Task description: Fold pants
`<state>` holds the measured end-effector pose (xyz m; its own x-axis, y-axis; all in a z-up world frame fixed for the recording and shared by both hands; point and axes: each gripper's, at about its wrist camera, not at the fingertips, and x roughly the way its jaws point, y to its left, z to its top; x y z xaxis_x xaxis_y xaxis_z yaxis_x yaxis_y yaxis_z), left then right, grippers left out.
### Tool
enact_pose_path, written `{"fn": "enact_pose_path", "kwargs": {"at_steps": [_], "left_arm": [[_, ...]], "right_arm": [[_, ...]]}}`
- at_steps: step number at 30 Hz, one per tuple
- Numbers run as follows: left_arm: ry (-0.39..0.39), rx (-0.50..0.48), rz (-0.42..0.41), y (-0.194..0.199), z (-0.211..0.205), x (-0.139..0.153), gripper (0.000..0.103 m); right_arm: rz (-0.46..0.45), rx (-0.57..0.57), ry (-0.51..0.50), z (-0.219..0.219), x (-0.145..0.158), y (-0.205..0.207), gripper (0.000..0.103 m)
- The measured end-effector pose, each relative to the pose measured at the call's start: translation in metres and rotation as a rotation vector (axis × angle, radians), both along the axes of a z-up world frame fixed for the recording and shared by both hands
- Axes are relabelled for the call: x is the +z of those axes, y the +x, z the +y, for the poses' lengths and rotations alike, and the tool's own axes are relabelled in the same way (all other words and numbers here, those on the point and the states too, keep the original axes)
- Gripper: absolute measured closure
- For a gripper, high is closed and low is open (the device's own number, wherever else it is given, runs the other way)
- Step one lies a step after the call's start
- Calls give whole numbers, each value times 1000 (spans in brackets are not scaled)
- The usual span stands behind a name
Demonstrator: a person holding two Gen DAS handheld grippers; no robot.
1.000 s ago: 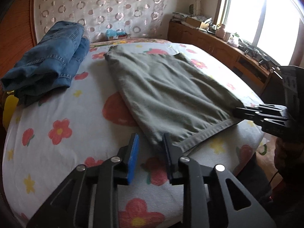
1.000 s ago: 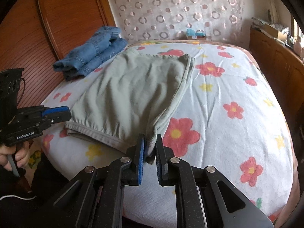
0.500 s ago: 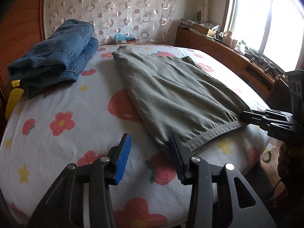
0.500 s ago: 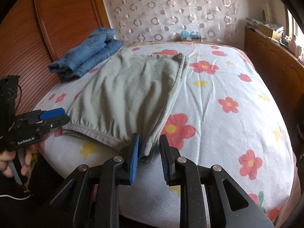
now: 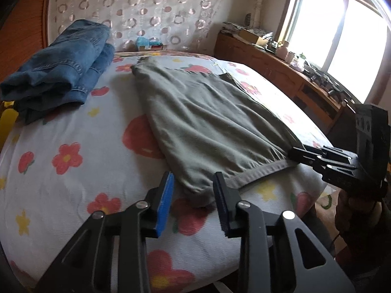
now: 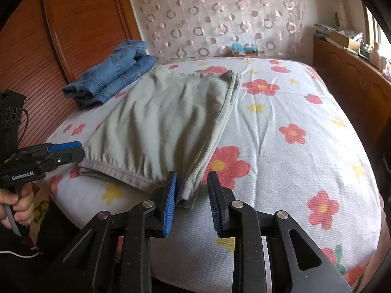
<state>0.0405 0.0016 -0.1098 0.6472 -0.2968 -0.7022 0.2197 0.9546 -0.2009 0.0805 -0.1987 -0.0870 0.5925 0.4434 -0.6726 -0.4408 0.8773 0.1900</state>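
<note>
Nearest, at six o'clock: left gripper (image 5: 193,196), jaws narrowly apart and just closing in, straddling the left waistband corner of the green pants (image 5: 207,119) without pressing it. Likewise right gripper (image 6: 190,193), jaws narrowly apart and just opening, loose around the right corner. Nothing gripped by either. Beyond, toward twelve: pants lying flat, already doubled lengthwise, on the flowered bed (image 6: 293,112), waistband at the near edge, cuffs far. At ten o'clock, well apart: folded jeans (image 5: 61,68). Best done by pinching both corners together, all layers caught, then lifting evenly and carrying the waistband toward twelve, square onto the cuffs.
</note>
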Motion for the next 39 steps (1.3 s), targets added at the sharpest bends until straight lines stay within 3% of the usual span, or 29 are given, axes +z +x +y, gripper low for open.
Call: {"fn": "enact_pose_path", "kwargs": {"at_steps": [6, 8, 11, 14, 39], "left_arm": [[10, -4, 19, 3, -3, -6, 76], [-3, -19, 13, 2, -4, -6, 85], [-3, -36, 7, 0, -6, -5, 93], [-5, -44, -8, -3, -6, -1, 99], [-54, -106, -153, -28, -8, 67, 100]], "right_arm": [[0, 1, 3, 0, 0, 0, 79], [0, 3, 5, 0, 0, 0, 79], [7, 34, 22, 3, 0, -1, 93], [4, 41, 18, 6, 4, -2, 94], [-108, 63, 88, -11, 58, -23, 95]]}}
